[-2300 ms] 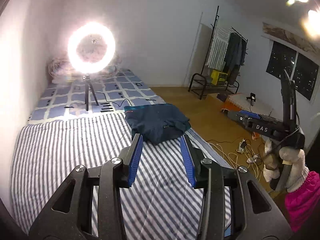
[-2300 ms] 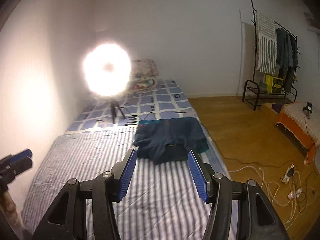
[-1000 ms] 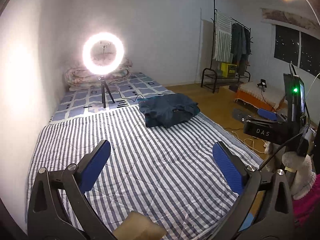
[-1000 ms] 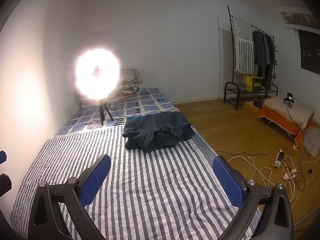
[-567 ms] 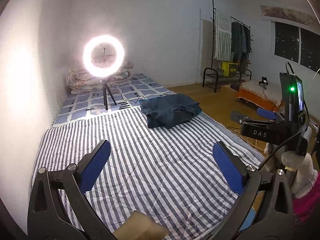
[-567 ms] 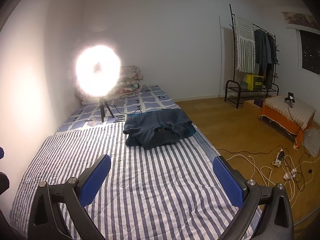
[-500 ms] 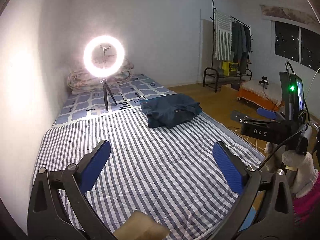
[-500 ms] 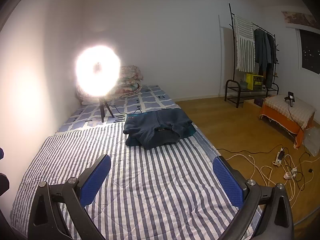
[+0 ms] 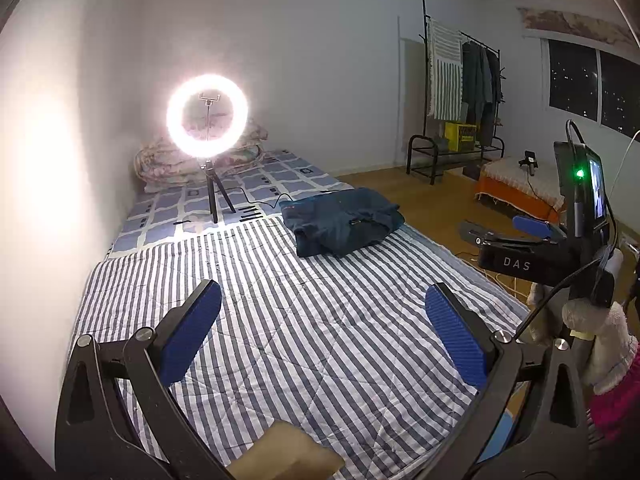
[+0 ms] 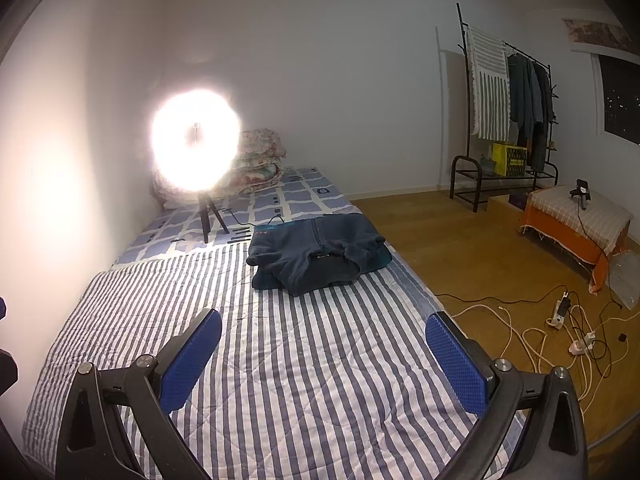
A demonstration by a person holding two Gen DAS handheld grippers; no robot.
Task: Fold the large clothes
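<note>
A dark blue garment (image 9: 344,220) (image 10: 320,254) lies folded in a compact bundle on the striped blanket (image 9: 300,320) (image 10: 280,360), near the bed's right edge. My left gripper (image 9: 322,316) hangs open well short of it, blue pads spread wide, nothing between them. The right gripper (image 10: 323,344) is open too, held back over the near end of the blanket. In the left wrist view the right gripper's body (image 9: 532,256) shows at the right, held by a gloved hand (image 9: 600,340).
A lit ring light on a tripod (image 9: 207,120) (image 10: 196,140) stands on the checked sheet (image 9: 256,184) behind the garment. Folded quilts (image 10: 256,172) sit at the bed's head. Cables and power strips (image 10: 560,320) litter the wooden floor; a clothes rack (image 10: 508,112) and orange-covered stool (image 10: 576,216) stand beyond.
Both grippers opened from nearly shut and pulled back from the garment, which now looks farther away. In the last half second almost nothing has moved.
</note>
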